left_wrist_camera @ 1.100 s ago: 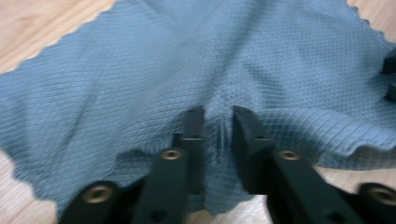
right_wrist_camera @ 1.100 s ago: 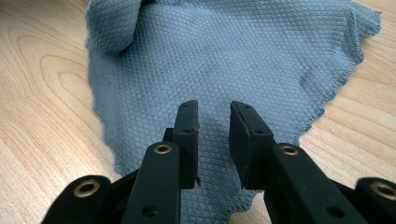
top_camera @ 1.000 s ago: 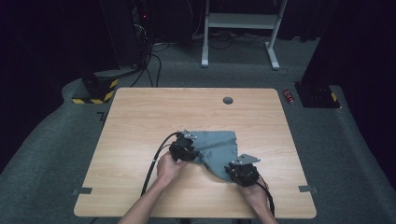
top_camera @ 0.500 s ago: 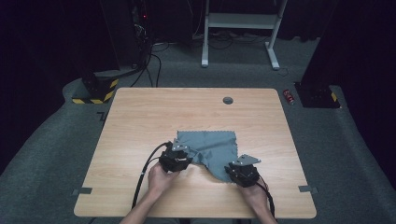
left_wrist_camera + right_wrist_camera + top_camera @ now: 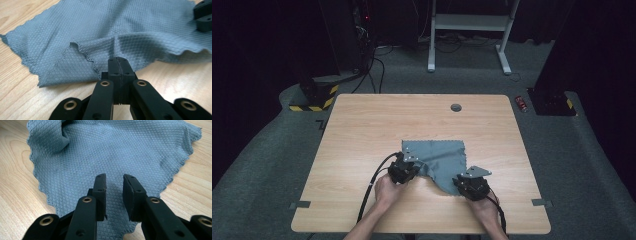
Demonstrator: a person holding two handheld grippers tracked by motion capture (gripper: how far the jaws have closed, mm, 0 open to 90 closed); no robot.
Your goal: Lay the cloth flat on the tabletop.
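A grey cloth (image 5: 439,159) is spread on the near half of the wooden bench (image 5: 362,130), partly rumpled along its near edge. The left gripper (image 5: 119,65) has just been closing and is now seen pinched together on a raised fold at the cloth's near-left edge. The right gripper (image 5: 114,185) is held over the cloth's near-right corner with a narrow gap between its jaws; nothing is clamped between them.

far table (image 5: 412,120): bare, passable | near: cloth (image 5: 442,155) between tongs
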